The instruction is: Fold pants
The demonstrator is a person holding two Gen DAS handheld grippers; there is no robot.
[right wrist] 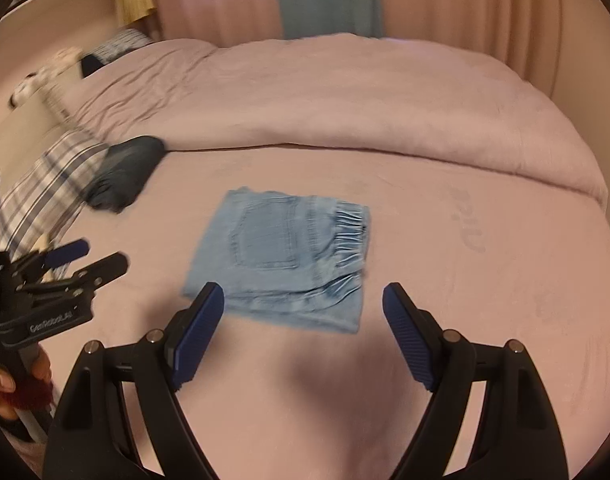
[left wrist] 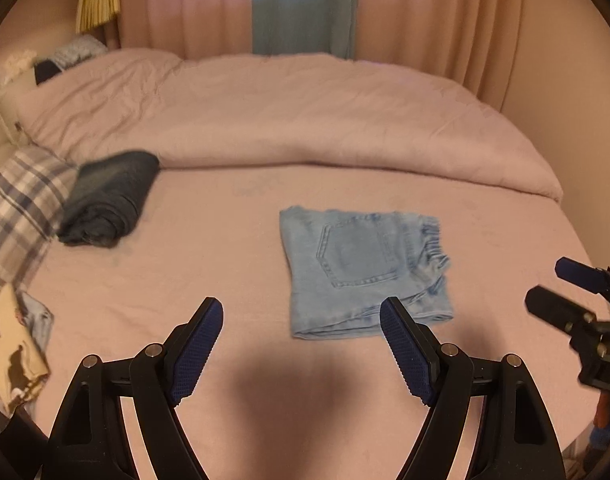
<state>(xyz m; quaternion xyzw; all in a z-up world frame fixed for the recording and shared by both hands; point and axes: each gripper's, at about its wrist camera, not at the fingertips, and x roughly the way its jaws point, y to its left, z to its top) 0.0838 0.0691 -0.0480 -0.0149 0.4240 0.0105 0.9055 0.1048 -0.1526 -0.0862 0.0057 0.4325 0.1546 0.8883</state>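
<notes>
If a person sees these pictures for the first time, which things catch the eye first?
The folded light blue jeans lie flat in the middle of the pink bed, back pocket up. A dark folded garment sits further left, beside a plaid pillow. Both grippers' blue-padded fingers stand open and empty above the sheet.

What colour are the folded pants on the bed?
The folded pants are light blue denim, shown sharpest in the left wrist view.

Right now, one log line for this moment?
jeans: folded, flat on bed sheet | left gripper: open, empty | right gripper: open, empty
</notes>
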